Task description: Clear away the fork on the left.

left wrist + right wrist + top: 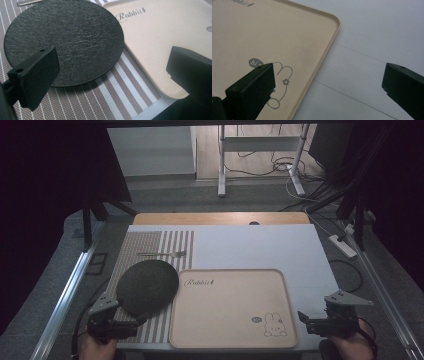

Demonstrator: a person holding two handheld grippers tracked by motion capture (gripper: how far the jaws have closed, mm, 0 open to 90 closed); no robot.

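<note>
Left gripper (pixel 134 321), jaws spread wide, sits at the near rim of the round black slate plate (pixel 65 40), positioned for an edge grab. Right gripper (pixel 306 319), also wide, straddles the beige rectangular rabbit-print tray's (pixel 287 32) right rim, probably to steady it.

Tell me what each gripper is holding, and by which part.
Nothing is held. The left gripper is open, near the black plate and the tray; the right gripper is open over the tray's edge.
</note>
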